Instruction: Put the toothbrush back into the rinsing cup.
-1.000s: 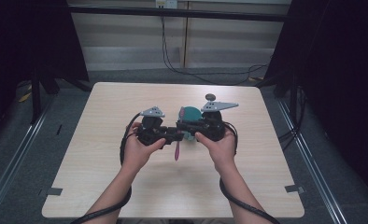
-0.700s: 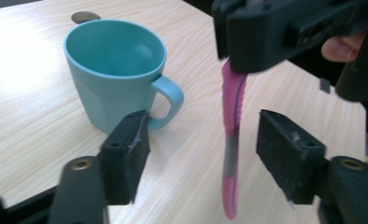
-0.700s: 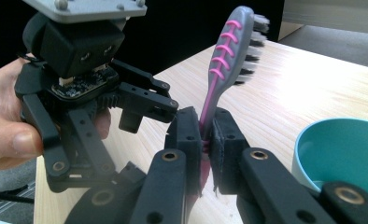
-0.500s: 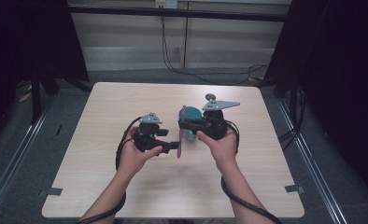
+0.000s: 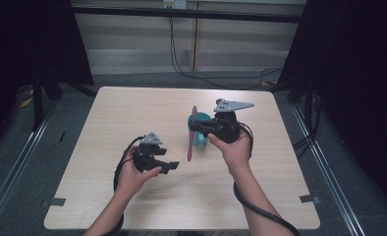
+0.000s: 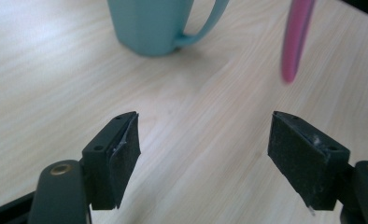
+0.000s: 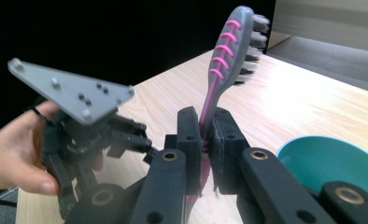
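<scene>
Pale wooden table (image 5: 132, 113), dark surround. Teal mug (image 5: 199, 132) near centre — contents not discernible. Pink toothbrush (image 5: 191, 133) just left of the mug, clamped in the right gripper (image 5: 204, 129), bristles up. Left gripper (image 5: 171, 167), earlier at the toothbrush, now lower-left of the mug — jaws just opened, nothing between.

One toothbrush (image 5: 191, 133), one teal mug (image 5: 200, 132), two grippers, left (image 5: 170, 166) and right (image 5: 195, 129), one table (image 5: 132, 108).
</scene>
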`<state>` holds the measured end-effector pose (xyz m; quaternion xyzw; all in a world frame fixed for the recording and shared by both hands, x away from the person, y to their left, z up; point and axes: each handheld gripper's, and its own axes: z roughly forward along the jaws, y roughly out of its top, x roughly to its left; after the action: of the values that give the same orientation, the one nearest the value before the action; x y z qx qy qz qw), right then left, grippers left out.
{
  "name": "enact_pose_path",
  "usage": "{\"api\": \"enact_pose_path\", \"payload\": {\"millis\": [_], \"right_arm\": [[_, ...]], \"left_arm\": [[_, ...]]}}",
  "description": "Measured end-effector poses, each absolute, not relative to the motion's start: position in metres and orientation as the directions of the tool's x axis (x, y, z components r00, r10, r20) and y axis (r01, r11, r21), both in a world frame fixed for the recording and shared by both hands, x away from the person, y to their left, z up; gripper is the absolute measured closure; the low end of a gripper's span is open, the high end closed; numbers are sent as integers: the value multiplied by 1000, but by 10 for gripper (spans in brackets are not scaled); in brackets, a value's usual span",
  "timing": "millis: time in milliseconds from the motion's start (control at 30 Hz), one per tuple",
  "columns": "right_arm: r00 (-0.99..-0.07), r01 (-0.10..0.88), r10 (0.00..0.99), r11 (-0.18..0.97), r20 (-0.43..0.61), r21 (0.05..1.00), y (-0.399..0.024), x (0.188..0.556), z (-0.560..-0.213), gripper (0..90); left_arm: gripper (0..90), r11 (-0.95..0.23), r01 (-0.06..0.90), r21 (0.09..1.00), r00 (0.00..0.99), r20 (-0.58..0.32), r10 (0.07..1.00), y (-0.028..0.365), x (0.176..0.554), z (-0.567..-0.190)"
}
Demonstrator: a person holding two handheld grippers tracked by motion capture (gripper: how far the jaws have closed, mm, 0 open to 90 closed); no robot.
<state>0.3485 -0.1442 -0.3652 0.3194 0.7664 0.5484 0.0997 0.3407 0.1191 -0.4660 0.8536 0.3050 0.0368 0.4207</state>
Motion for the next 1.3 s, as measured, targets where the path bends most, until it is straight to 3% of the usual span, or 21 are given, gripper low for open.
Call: {"api": "enact_pose_path", "payload": {"millis": [367,1300], "right_arm": [[-777,365,603,195,183,910,-145,351,-356,837],[-779,324,610,192,146,926,-143,361,-329,837]], "left_arm": [[225,-489,504,712,797,-166,580,129,336,-489],[197,-546,445,710,818,-74,570,137,330,-505]]}}
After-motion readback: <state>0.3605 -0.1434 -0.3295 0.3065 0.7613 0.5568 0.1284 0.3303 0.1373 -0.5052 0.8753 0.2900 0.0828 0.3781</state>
